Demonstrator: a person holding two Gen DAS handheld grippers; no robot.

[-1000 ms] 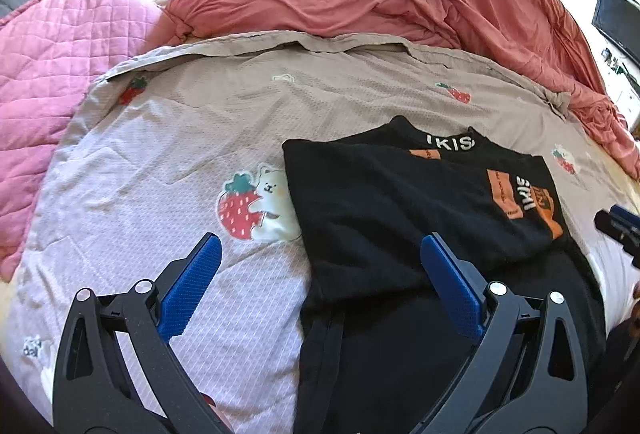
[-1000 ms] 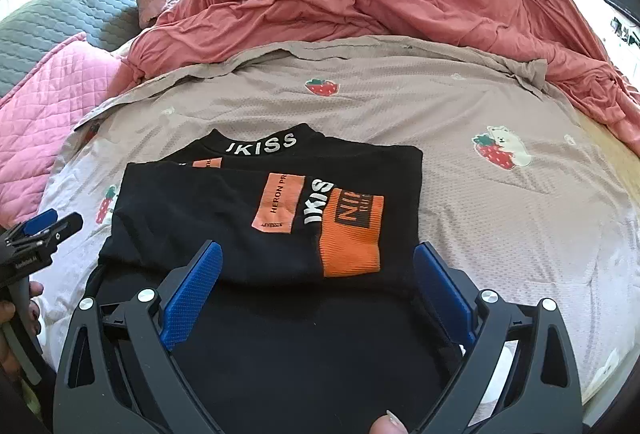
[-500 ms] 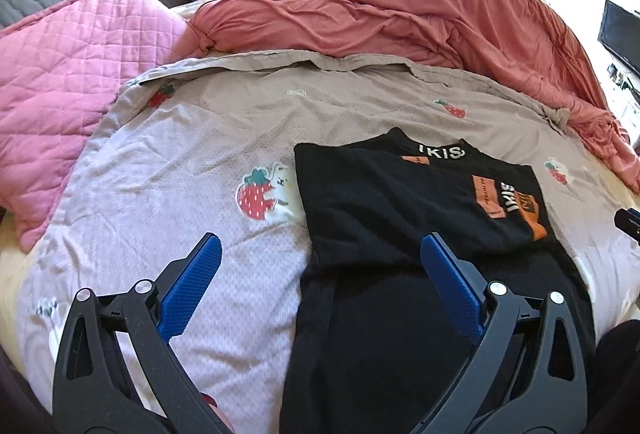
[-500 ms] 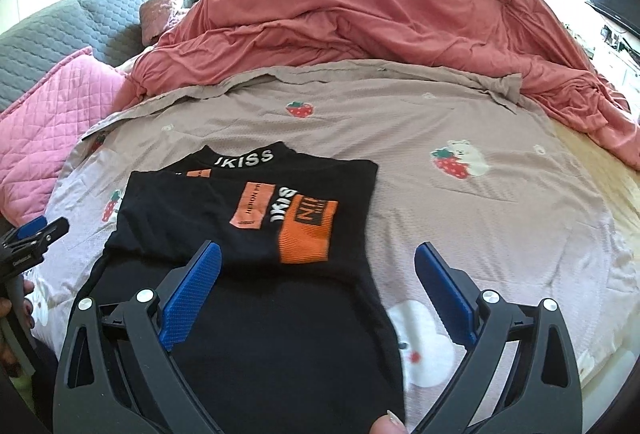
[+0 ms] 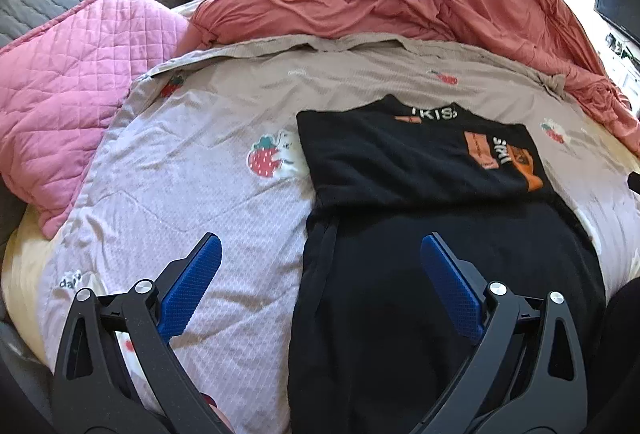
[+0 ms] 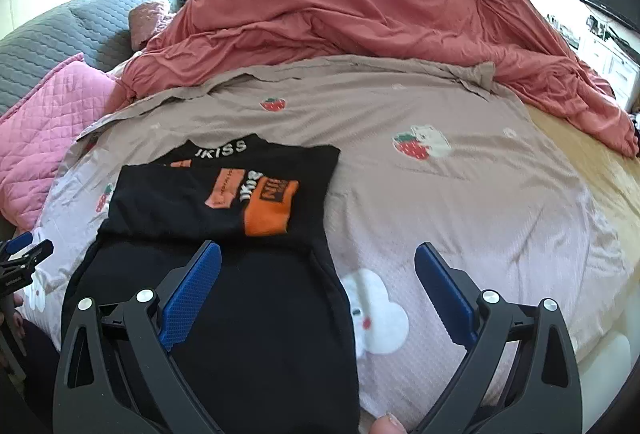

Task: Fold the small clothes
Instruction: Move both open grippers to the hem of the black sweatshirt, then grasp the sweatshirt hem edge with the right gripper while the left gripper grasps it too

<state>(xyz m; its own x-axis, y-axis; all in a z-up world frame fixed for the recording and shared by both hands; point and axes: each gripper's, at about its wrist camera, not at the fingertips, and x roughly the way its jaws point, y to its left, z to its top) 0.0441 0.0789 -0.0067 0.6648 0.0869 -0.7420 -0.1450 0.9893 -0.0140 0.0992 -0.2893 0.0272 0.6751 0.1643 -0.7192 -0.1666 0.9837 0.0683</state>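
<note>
Tongs, left [image 5: 316, 266] and right [image 6: 316, 274], gape wide and hold nothing above the half-folded black shirt [image 6: 224, 202] on the blanket [image 6: 460, 194].

Your left gripper [image 5: 318, 276] hangs above the near edge of the bed with its blue pads [image 5: 190, 288] spread wide and nothing between them. Under its right finger lies the black shirt [image 5: 420, 234], flat on the strawberry-print blanket [image 5: 200, 202], the top part folded down so the orange patch [image 5: 500, 154] and white lettering face up. A pink quilt [image 5: 68, 94] sits off to your left, and a rumpled red duvet [image 5: 400, 2] is piled behind the shirt.
</note>
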